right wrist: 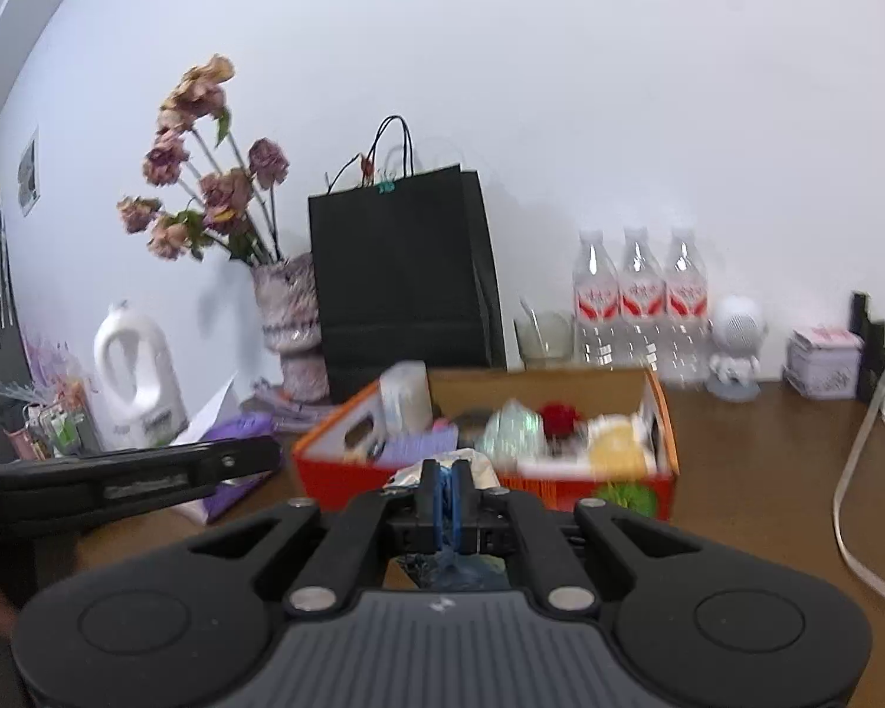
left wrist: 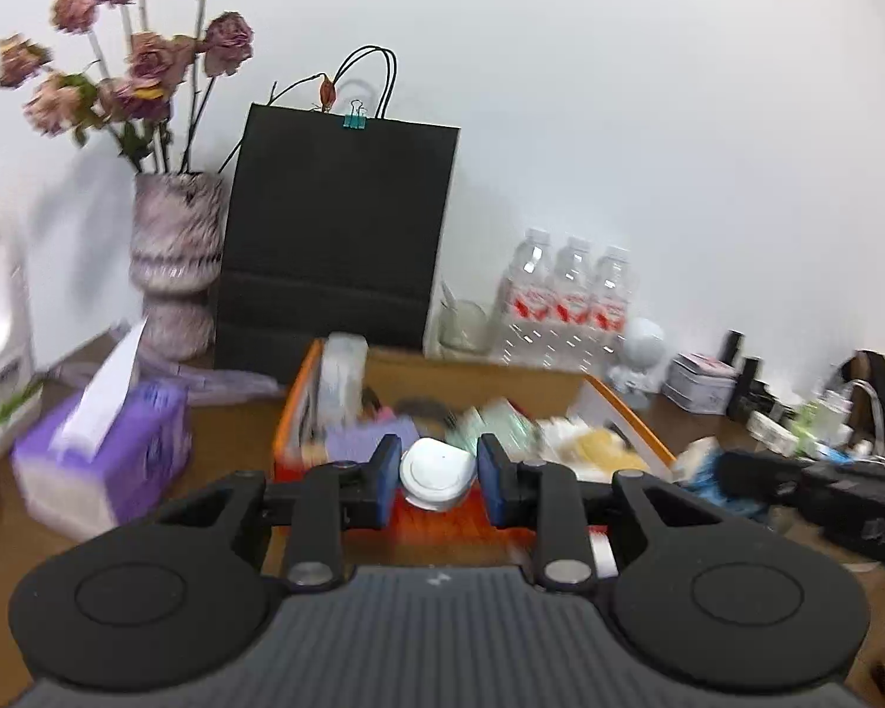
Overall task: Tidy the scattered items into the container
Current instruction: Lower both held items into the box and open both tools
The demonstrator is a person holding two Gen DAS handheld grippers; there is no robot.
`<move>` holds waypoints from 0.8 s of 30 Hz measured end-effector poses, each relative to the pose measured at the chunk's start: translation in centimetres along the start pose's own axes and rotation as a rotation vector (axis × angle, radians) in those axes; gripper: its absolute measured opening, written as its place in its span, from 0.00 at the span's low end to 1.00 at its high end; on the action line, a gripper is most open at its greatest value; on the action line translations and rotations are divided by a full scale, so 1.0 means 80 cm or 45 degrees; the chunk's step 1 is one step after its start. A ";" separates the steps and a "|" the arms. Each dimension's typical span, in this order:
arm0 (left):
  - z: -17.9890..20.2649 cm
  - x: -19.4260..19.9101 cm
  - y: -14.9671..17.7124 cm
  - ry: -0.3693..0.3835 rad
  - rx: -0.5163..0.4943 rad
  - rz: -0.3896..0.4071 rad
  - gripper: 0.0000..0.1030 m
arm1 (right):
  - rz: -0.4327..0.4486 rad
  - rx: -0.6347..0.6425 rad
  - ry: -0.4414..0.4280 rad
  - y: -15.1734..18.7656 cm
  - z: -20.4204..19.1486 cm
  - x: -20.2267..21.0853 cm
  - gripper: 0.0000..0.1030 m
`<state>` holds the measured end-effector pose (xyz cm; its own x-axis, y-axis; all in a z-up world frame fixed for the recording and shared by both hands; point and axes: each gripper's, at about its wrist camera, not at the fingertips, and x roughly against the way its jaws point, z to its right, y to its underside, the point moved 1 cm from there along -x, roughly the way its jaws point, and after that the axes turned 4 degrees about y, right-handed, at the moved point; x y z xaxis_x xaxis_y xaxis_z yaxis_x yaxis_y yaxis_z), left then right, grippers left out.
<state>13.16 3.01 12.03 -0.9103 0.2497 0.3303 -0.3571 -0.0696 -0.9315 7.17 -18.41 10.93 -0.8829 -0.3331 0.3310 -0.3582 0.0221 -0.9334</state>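
Left gripper (left wrist: 438, 481) is squeezing a white case (left wrist: 436, 472) right over the near edge of the orange box (left wrist: 637, 419); right gripper (right wrist: 449, 492) is pinching a blue packet (right wrist: 442, 492) just before that box, tissues (left wrist: 103, 448) sitting beside it

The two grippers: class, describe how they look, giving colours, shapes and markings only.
Both match. The left gripper has black linkage arms with silver rivets, blue pads on its fingers, two round black discs and a ribbed grey body with a small white mark. The right gripper has the same black arms, discs and ribbed grey body. No cables or sleeves show.
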 end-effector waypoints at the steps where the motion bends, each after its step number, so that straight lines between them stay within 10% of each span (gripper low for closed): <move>1: -0.003 -0.021 -0.013 0.001 -0.019 -0.016 0.28 | 0.003 -0.009 0.000 -0.014 0.004 -0.015 0.02; 7: -0.029 -0.157 -0.068 -0.031 -0.031 -0.190 0.28 | -0.064 -0.002 0.035 -0.091 0.032 -0.130 0.02; 13: -0.066 -0.274 -0.055 -0.042 0.010 -0.540 0.28 | -0.421 0.004 0.124 -0.104 0.067 -0.274 0.02; 24: -0.066 -0.313 -0.056 -0.004 -0.111 -0.750 0.60 | -0.929 -0.099 0.207 -0.041 0.093 -0.406 0.24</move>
<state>38.65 2.17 7.16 -0.5645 0.2193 0.7958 -0.7840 0.1591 -0.6000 39.27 -14.66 2.20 -0.4446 -0.1455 0.8838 -0.8848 -0.0827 -0.4587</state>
